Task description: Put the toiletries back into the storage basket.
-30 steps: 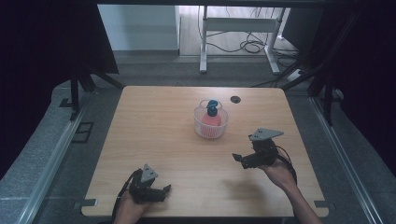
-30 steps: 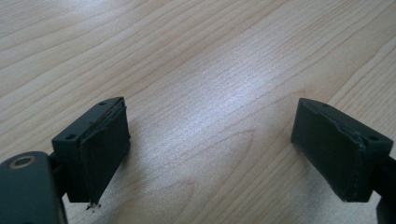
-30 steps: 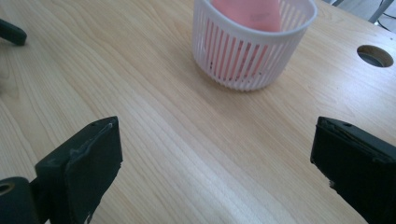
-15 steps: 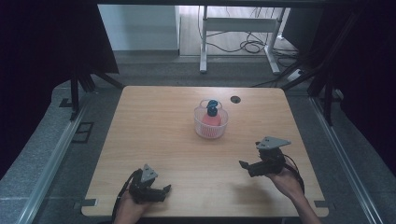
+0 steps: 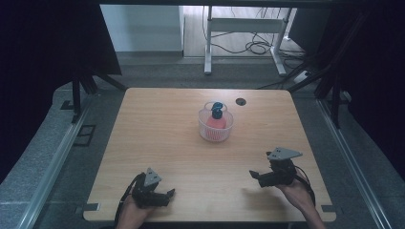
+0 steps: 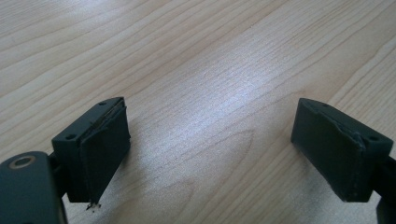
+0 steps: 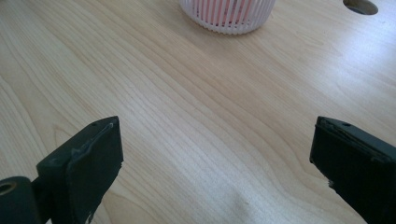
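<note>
a pale wooden table (image 5: 157, 138) on grey floor (image 5: 157, 71), cables (image 5: 248, 45) beyond, dark curtains (image 5: 43, 38) flanking.

Pale wood-grain table (image 5: 157, 129), streaky and light. White ribbed basket (image 5: 216, 128) glowing pink-red inside, a red bottle (image 5: 216, 121) with blue cap (image 5: 218, 106). Both grippers (image 5: 170, 193) (image 5: 254, 174) black, grey plates on top.

We count one wooden table (image 5: 157, 138). On it we see one white basket (image 5: 216, 131). Inside it is one red bottle (image 5: 215, 121) with one blue cap (image 5: 218, 105). We find one round hole (image 5: 240, 101) in the table top. We count two grippers, a left gripper (image 5: 165, 194) and a right gripper (image 5: 255, 174).
</note>
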`<state>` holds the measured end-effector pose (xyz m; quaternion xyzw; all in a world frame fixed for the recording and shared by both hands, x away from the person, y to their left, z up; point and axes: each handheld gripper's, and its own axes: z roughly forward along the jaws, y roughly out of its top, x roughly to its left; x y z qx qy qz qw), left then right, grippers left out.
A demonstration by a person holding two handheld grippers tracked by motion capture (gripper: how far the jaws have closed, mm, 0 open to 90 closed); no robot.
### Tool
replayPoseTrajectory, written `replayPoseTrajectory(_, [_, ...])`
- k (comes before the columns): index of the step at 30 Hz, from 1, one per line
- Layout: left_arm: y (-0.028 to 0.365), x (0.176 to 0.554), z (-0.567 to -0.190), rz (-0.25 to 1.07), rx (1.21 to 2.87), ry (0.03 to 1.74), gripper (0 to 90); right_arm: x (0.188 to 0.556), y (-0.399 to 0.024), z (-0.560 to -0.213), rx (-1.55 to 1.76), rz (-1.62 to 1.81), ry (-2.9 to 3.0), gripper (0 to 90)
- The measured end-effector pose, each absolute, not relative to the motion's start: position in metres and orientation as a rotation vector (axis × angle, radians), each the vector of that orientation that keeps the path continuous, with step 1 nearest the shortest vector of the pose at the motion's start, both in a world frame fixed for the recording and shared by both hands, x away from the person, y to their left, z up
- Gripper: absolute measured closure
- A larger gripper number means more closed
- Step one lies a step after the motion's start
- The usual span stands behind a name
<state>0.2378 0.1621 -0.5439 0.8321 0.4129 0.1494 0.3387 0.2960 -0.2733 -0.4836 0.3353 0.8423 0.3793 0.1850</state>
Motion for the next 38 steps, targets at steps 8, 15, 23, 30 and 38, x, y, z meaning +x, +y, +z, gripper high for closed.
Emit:
replayPoseTrajectory(8, [0.162,0.238,-0.544,0.389,2.168,1.075,11.1,0.292,-0.278,-0.498,0.960,1.055,2.378,2.2])
replayPoseTrajectory(15, [0.162,0.238,-0.544,0.389,2.168,1.075,11.1,0.288,-0.278,-0.512,0.969,1.032,2.391,1.1])
replayPoseTrajectory(23, [0.162,0.238,-0.544,0.390,2.168,1.075,11.1,0.286,-0.276,-0.529,0.972,1.005,2.429,0.0])
replayPoseTrajectory(30, [0.162,0.238,-0.544,0.390,2.167,1.076,11.1,0.284,-0.274,-0.541,0.958,0.973,2.459,0.0])
replayPoseTrajectory(38, [0.162,0.238,-0.544,0.389,2.169,1.075,10.9,0.284,-0.276,-0.543,0.997,1.008,2.477,0.0])
